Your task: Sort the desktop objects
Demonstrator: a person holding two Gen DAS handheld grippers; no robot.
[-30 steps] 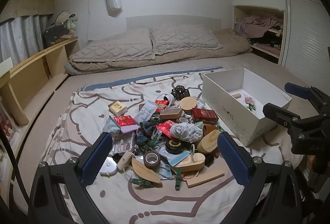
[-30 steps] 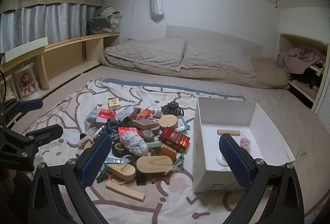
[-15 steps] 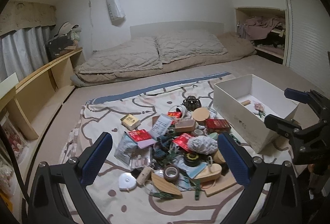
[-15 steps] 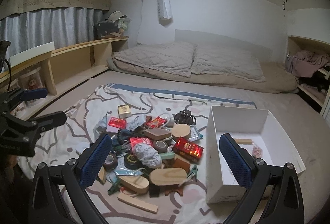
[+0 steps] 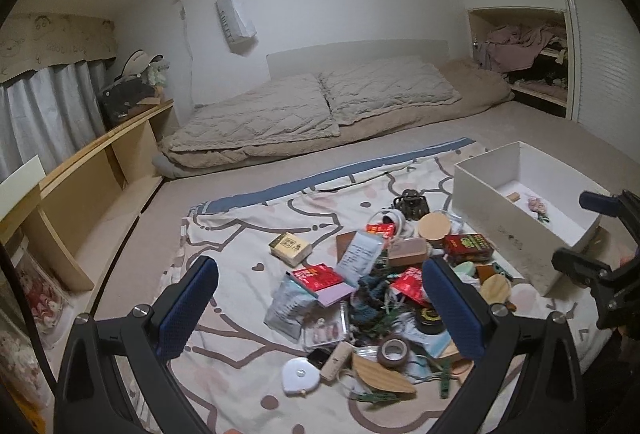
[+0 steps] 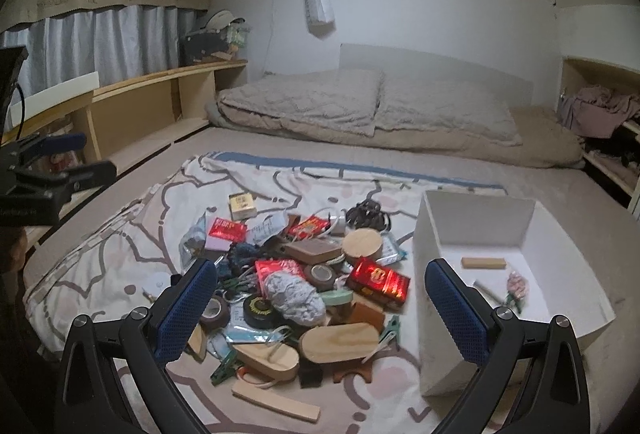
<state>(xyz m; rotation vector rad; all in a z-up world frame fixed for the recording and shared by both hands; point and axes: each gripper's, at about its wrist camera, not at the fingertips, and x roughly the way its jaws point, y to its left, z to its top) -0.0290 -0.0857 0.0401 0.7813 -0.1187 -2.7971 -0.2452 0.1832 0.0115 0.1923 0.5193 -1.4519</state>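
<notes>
Both grippers hang above the bed, fingers spread wide, nothing in either. From the left wrist view, the left gripper [image 5: 320,310] frames the near part of the clutter pile [image 5: 384,286], which sprawls over the patterned blanket [image 5: 240,246]. Between its fingers lie a red packet [image 5: 317,277] on a purple pad and a clear case, all well below the blue pads. A brown tape roll [image 5: 394,348] sits at about 5 o'clock from that midpoint, a white tape measure [image 5: 300,381] at 6 o'clock. The small yellow box [image 5: 291,248] lies apart from the heap at 11 o'clock. The white box [image 5: 524,210] stands at 2 o'clock, beyond the right finger, and the right gripper shows at 3 o'clock at the frame edge.

Over to the right wrist view: the right gripper [image 6: 320,308] is released too, wide open. The pile sits between its fingers, with a grey crumpled wad [image 6: 294,294] nearly dead centre and a red tin [image 6: 378,282] at 1 o'clock. An oval wooden piece [image 6: 340,344] lies at 5 o'clock, a flat wooden stick [image 6: 276,402] at 7 o'clock. The white box rises behind the right finger at 2 o'clock, holding a wooden block [image 6: 483,263] and a small pink item [image 6: 516,284].
</notes>
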